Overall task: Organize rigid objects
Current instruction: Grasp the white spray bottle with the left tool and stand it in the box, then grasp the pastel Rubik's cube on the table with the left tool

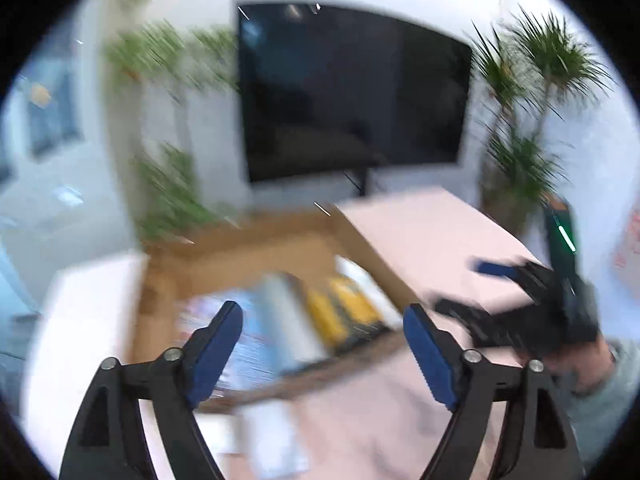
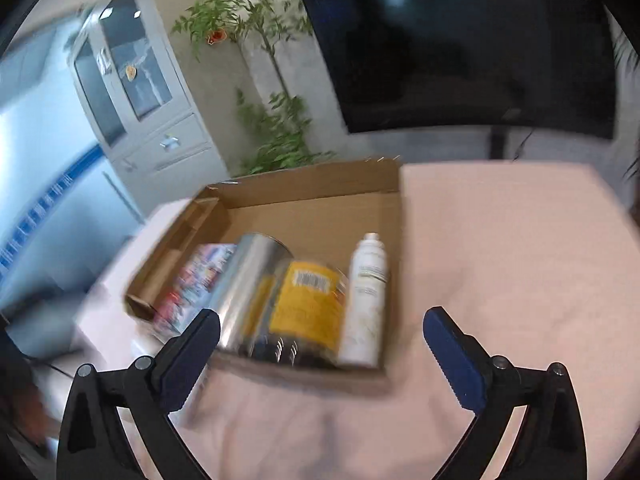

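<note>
Seemingly packing is nearly done: four items lie along the shallow brown cardboard box's (image 2: pixel 320 184) near edge; both left gripper (image 1: pixel 324 344) and right gripper (image 2: pixel 322 354) hover, jaws apart, empty, needing another object

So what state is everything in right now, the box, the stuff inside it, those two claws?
Cardboard box: open, flaps up, on the pink cloth.
Silver can: lying on its side in the box.
Yellow-labelled jar: lying beside the can.
White spray bottle: lying down, cap on, by the box's right wall.
Colourful packet: lying flat, left of the can.
Left claw: open, empty.
Right claw: open, empty.
Screen: dark.
</note>
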